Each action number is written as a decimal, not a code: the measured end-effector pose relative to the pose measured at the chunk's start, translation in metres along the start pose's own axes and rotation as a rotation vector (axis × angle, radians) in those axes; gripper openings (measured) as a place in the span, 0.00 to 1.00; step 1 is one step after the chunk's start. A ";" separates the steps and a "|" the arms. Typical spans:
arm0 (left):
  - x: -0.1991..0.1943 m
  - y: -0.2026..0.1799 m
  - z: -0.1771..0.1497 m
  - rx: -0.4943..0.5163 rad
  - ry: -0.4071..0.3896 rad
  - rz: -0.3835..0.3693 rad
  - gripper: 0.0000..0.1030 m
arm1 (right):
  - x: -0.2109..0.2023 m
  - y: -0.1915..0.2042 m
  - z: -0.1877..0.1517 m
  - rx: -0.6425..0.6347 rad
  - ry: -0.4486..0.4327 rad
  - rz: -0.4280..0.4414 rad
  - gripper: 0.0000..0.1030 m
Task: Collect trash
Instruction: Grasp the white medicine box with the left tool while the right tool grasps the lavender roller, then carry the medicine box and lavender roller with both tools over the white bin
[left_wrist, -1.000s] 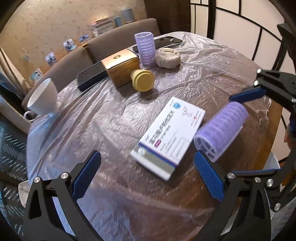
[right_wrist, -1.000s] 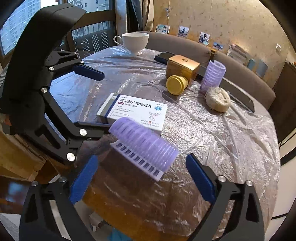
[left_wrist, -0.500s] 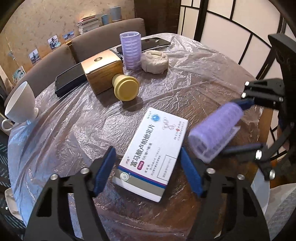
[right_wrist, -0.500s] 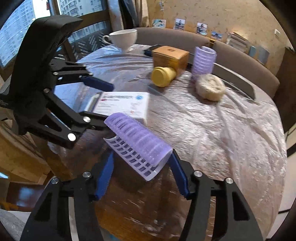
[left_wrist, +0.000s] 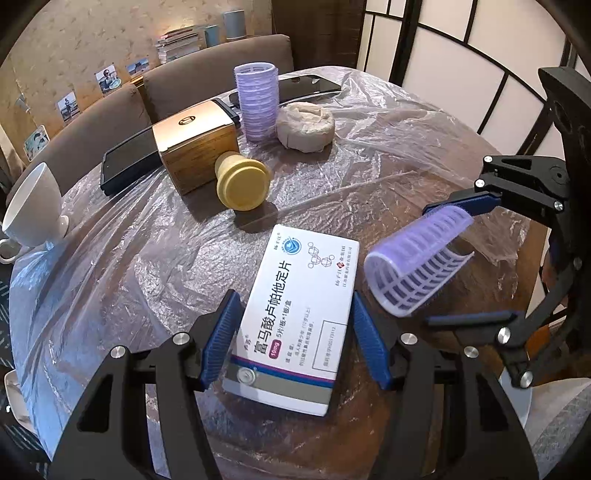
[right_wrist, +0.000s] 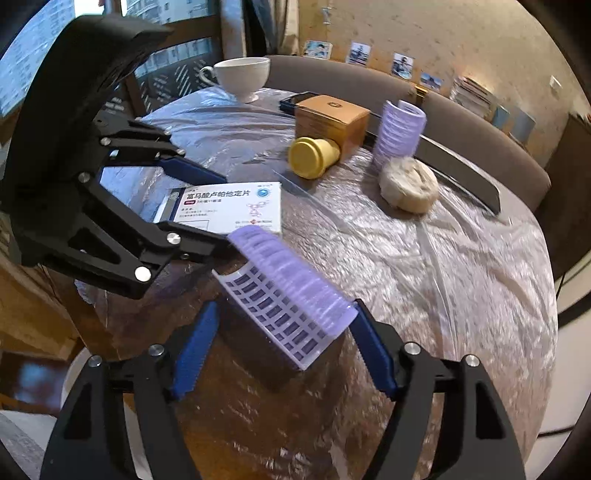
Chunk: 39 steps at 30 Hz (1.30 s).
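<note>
A white medicine box (left_wrist: 295, 317) lies flat on the plastic-covered round table (left_wrist: 388, 155). My left gripper (left_wrist: 295, 343) straddles its near end with a blue pad close on each side; contact is unclear. It also shows in the right wrist view (right_wrist: 229, 210). A purple hair roller (right_wrist: 288, 295) lies on its side near the table edge, between the fingers of my right gripper (right_wrist: 280, 354); one pad touches it, the other stands apart. The roller shows in the left wrist view (left_wrist: 417, 266).
Further back stand a gold box (left_wrist: 195, 144), a yellow cap-shaped jar (left_wrist: 242, 181) on its side, an upright purple roller (left_wrist: 256, 101), a beige crumpled wad (left_wrist: 304, 125), a black tablet (left_wrist: 125, 162) and a white cup (left_wrist: 31, 206). Brown chairs stand behind the table.
My left gripper has moved in over the medicine box and narrowed around its sides. My right gripper has narrowed around the purple roller, which has tipped and shifted a little.
</note>
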<state>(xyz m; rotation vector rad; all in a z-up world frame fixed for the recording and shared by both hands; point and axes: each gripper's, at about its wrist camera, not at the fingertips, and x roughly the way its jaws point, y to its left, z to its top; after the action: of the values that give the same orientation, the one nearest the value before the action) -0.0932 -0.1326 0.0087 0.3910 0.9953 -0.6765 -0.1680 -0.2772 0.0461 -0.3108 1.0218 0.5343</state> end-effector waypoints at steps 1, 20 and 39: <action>0.000 0.001 0.000 -0.002 -0.001 0.001 0.60 | 0.001 0.000 0.001 -0.010 0.005 0.008 0.69; -0.028 0.002 -0.022 -0.148 -0.057 0.015 0.53 | -0.023 -0.027 -0.013 0.255 -0.035 0.128 0.50; -0.013 -0.015 -0.025 -0.142 0.013 0.085 0.57 | -0.024 -0.017 -0.026 0.282 -0.010 0.122 0.50</action>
<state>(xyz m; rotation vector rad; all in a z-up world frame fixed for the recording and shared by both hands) -0.1236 -0.1248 0.0074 0.3118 1.0267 -0.5238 -0.1874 -0.3104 0.0536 0.0040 1.0959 0.4934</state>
